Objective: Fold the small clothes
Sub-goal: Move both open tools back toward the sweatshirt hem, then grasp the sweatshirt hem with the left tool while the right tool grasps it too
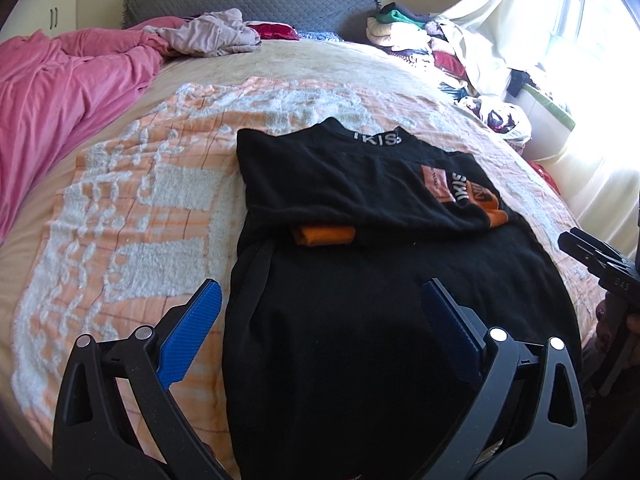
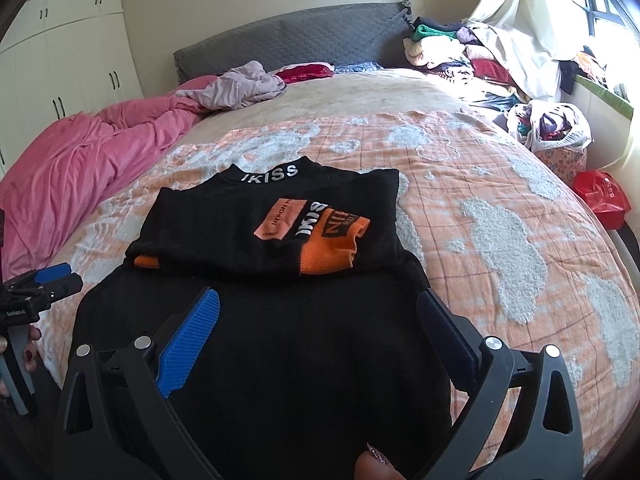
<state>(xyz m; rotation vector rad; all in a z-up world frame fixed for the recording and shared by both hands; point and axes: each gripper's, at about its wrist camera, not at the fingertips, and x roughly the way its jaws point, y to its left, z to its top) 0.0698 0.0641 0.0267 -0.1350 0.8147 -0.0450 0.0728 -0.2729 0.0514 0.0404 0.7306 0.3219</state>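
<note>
A black sweater [image 1: 360,184] with "IKISS" on the collar lies flat on the orange-and-white blanket [image 1: 140,200]. Its sleeves are folded across the chest, showing the orange cuffs [image 2: 332,248]. The lower half of the sweater [image 2: 280,360] spreads toward me. My left gripper [image 1: 324,304] hovers open over the sweater's near left part, blue pads wide apart and nothing between them. My right gripper [image 2: 320,300] hovers open over the near hem. Each gripper appears at the edge of the other's view: the right gripper [image 1: 592,256] and the left gripper [image 2: 48,280].
A pink duvet [image 1: 60,92] is bunched along the bed's left side. A pile of clothes [image 2: 460,48] sits at the far right by the grey headboard [image 2: 300,40]. A stuffed white bag [image 2: 552,124] and a red bag [image 2: 604,196] lie beside the bed's right edge.
</note>
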